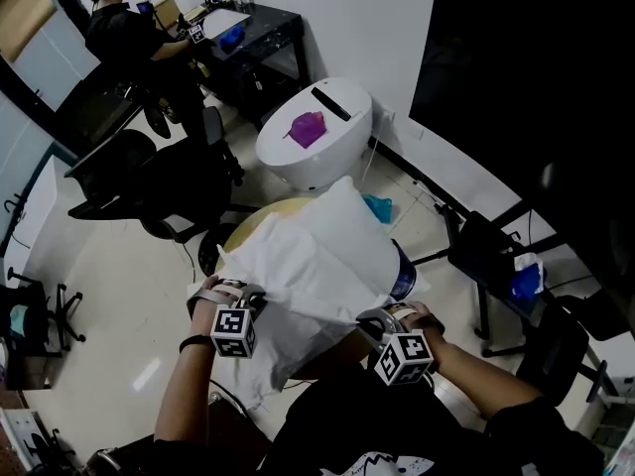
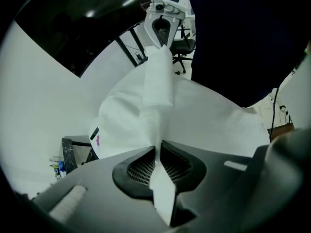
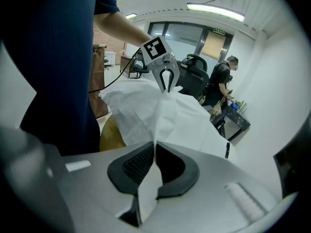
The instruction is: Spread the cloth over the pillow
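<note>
At the far left, black office chairs (image 1: 149, 181) stand on the pale floor. Nearer, the left gripper (image 1: 230, 294) points steeply down, its jaws clenched on a fold of the white cloth (image 1: 317, 256); the fabric runs up between its ribbed pads (image 2: 141, 166) and out past their tips. The cloth lies bunched and creased in the middle of the scene, stretched between the two tools at its near edge, with a peak rising at its far side. A yellowish rounded surface (image 1: 260, 222) shows under its far left edge; whether that is the pillow cannot be told. Beyond it stands a white round unit (image 1: 332, 157) with a purple thing (image 1: 308, 129) on top. To the right, the right gripper (image 1: 382, 317) is likewise clamped on the cloth's near edge.
</note>
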Demonstrator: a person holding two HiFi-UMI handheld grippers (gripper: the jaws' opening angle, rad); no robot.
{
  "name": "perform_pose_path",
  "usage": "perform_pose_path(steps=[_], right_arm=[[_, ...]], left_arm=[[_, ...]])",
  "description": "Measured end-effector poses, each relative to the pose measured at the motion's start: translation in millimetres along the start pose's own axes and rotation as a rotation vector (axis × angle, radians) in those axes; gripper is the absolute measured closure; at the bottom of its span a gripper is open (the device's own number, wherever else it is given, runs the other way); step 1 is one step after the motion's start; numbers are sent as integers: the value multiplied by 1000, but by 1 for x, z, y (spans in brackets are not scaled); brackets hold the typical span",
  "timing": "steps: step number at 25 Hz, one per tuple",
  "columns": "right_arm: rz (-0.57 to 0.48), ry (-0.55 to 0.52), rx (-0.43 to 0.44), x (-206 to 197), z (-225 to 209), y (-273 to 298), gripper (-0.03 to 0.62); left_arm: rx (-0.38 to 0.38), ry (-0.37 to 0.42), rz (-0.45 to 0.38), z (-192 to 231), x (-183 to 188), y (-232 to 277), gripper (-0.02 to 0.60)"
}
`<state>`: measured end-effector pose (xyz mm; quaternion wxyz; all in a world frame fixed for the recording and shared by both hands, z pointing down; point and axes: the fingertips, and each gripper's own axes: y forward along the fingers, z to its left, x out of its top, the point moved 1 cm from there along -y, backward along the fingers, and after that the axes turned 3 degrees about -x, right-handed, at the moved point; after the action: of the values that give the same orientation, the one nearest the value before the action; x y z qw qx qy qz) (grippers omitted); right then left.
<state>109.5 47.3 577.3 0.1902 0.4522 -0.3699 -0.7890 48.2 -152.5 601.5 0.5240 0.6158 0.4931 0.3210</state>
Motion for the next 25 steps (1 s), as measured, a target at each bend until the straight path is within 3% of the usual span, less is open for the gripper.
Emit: perform_pose_path(steps=[3,8,11,16,18,22,25], right_arm=[[-25,55,4,0,2,6,558],[-59,141,2,5,-7,-13,480],[-70,152,-32,10,-19,-27,479],[-61,201,-62,6,-28,-32,477],[-60,231,-46,1,-28,-25,476],[-80,314,39,-9,-22,-10,470],[-54,363,102,-23,-15,-2,465]], left_arm=[[-17,-13,-17,0,0,-5,540],[-57,-21,-45,-4,-5,-24,499],[-32,-33,-16,4,-25,-36,499],[74,-32,79,31,-72,-27,472],[64,-24,95,41,-82,-23,443],[21,11,103,64,-89,-24,443],[-68,40,117,69,-89,-19,423]])
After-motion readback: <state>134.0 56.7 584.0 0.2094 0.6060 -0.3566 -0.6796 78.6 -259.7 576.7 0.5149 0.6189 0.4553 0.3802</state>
